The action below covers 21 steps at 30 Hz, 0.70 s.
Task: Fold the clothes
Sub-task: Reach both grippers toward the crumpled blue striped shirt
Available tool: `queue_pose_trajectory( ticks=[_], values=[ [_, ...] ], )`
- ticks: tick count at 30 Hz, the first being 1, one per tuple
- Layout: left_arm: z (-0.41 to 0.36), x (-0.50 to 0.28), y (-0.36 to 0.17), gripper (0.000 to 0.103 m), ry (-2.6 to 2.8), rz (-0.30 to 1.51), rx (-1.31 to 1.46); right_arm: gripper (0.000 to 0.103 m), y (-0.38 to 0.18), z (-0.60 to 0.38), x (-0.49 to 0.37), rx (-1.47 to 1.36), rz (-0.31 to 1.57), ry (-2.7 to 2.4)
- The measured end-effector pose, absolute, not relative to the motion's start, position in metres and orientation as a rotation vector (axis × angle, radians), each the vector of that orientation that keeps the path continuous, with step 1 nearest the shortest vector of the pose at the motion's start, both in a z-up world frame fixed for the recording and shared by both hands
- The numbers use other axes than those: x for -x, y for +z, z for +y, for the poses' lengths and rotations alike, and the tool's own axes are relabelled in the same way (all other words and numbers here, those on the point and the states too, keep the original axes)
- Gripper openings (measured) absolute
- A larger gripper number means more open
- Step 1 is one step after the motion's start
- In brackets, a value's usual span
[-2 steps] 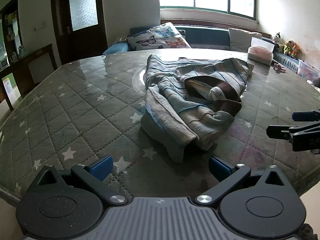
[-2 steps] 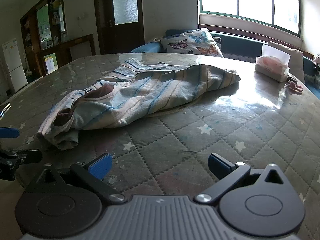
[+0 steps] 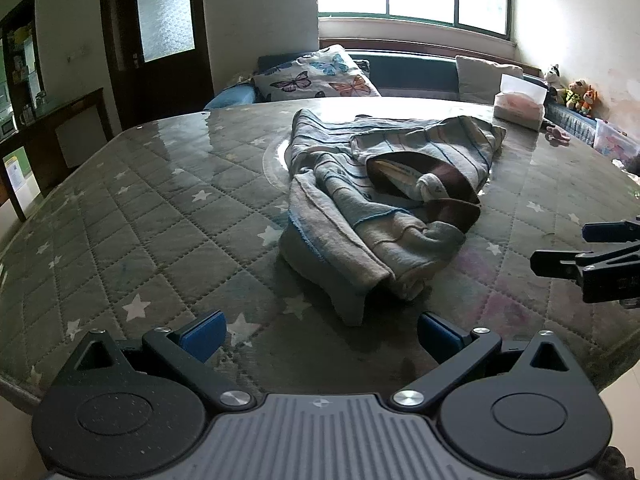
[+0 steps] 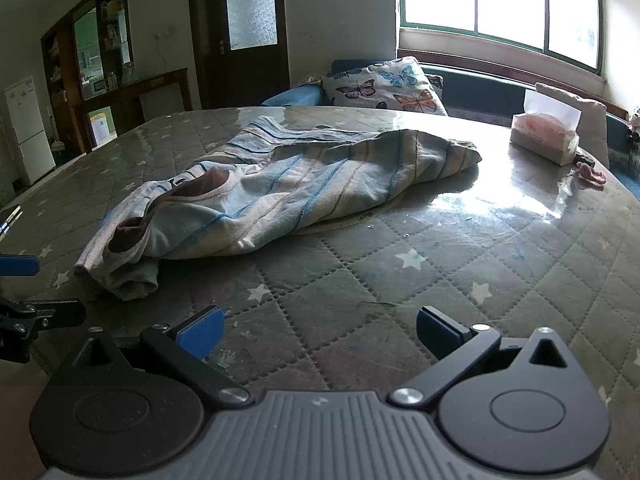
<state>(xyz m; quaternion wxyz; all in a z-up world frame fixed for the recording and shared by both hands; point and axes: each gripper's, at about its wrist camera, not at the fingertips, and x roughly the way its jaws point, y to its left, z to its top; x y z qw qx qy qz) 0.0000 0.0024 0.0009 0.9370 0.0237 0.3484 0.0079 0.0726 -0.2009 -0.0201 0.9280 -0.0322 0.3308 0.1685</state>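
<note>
A crumpled striped garment (image 3: 384,208), pale blue and beige with a brown lining, lies in a heap on the quilted star-pattern table top (image 3: 160,220). My left gripper (image 3: 320,334) hovers open just short of its near hem, nothing between the blue pads. The right gripper (image 3: 588,252) enters the left wrist view at the right edge, to the right of the heap. In the right wrist view the garment (image 4: 280,196) stretches from lower left to upper right, and my right gripper (image 4: 318,330) stands open over bare table (image 4: 440,272), apart from the cloth. The left gripper (image 4: 20,288) shows at the left edge.
A tissue box (image 3: 520,106) stands at the far right of the table, with a small pink item (image 4: 592,174) beside it. Behind the table are a bench with a butterfly cushion (image 3: 320,78), a window, a dark door and cabinets on the left.
</note>
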Motion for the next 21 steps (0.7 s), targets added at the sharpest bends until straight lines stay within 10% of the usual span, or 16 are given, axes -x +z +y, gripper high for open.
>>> queue_pose_trajectory(
  ticks=[21],
  values=[
    [0.0075,-0.0072,-0.0020,0.103,0.017,0.738,-0.043,0.103,-0.0211,-0.1910,-0.0770,0.087,0.684,0.364]
  ],
)
